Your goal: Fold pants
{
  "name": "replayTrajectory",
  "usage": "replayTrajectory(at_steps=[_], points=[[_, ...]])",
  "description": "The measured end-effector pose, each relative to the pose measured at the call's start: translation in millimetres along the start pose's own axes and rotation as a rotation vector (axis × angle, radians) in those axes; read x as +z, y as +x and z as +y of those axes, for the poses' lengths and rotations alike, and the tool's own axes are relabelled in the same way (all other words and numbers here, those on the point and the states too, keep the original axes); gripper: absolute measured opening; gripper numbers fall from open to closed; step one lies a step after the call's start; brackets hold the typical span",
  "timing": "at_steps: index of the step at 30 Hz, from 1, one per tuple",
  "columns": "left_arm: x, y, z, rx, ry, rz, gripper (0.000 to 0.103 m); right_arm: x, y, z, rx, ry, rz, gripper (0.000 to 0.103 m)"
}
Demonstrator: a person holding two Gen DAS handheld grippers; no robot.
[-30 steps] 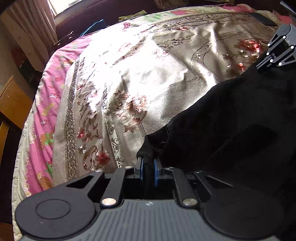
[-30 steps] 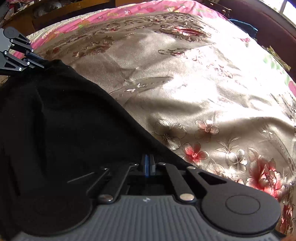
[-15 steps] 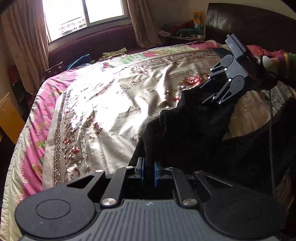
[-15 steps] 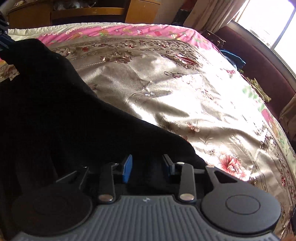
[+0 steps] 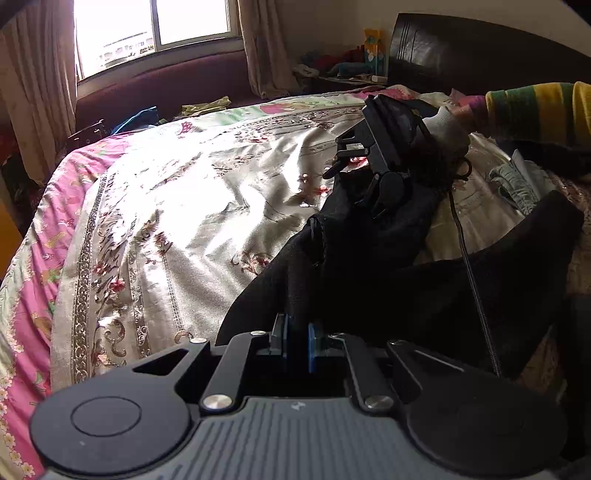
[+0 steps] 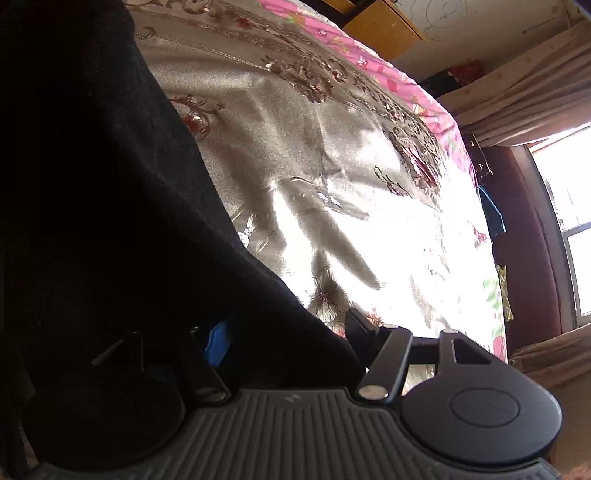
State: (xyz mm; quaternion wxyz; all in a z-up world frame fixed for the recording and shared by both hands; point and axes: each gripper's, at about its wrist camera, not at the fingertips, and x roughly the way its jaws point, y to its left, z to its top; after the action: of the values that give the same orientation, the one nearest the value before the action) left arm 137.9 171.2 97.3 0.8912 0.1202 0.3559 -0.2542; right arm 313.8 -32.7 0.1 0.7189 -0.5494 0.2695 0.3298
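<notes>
1. Pants (image 5: 369, 280), black and bunched, lie heaped along one side of the bed, rising in a ridge between the two grippers.
2. Nearest in the left wrist view, the left gripper (image 5: 297, 343) has its blue pads nearly together, pinched on a fold of the pants, which lifts away from them in a dark peak.
3. In the right wrist view the right gripper (image 6: 284, 332) is rolled to one side and its jaws are opening; the black cloth lies draped between them, with one blue pad (image 6: 218, 341) showing beside it and the other finger out over the bedspread, not pressing the cloth.
4. Farther off in the left wrist view, a gloved hand (image 5: 445, 127) with a striped sleeve (image 5: 535, 107) holds that right gripper above the far end of the pants.
5. The bedspread (image 5: 207, 192), shiny beige with red flowers and a pink border, lies bare beyond the cloth.
6. Some grey clothing (image 5: 513, 182) lies near the sleeve.
7. At the back stand a dark headboard (image 5: 480, 55), a window (image 5: 155, 29) and curtains (image 5: 33, 103).
</notes>
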Motion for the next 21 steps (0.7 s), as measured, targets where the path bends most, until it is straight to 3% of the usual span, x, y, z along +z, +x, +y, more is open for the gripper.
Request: replayTrajectory(at_steps=[2,3,4,9,13,15,17,21], points=[[-2.9,-1.5,1.5,0.003,-0.006,0.002,0.024,6.0,7.7,-3.6,-0.006,0.025,0.023,0.043],[-4.4,-1.5,2.7,0.011,-0.005,0.005,0.024,8.0,8.8,-6.8,0.012,0.051,0.043,0.018],[-5.2,-1.2,4.3,0.018,-0.004,0.006,0.024,7.6,5.4,-9.9,0.023,0.079,0.052,0.009],[7.0,-1.4,20.6,0.110,0.009,-0.051,0.024,-1.1,-48.9,-27.9,-0.053,0.167,0.065,0.003],[5.0,-19.0,30.5,0.184,-0.006,-0.106,0.024,-3.7,-144.4,-27.0,-0.110,0.345,0.037,0.003],[-9.5,-29.3,27.2,0.207,-0.005,-0.111,0.025,-3.6,-189.2,3.7,-0.102,0.388,0.025,0.004],[-30.2,-32.2,22.0,0.214,-0.016,-0.097,0.025,-2.7,-216.4,59.0,-0.072,0.375,0.023,0.005],[-88.8,-9.6,12.7,0.239,-0.056,0.034,0.026,-11.1,-192.1,163.9,0.123,0.470,0.088,0.005]])
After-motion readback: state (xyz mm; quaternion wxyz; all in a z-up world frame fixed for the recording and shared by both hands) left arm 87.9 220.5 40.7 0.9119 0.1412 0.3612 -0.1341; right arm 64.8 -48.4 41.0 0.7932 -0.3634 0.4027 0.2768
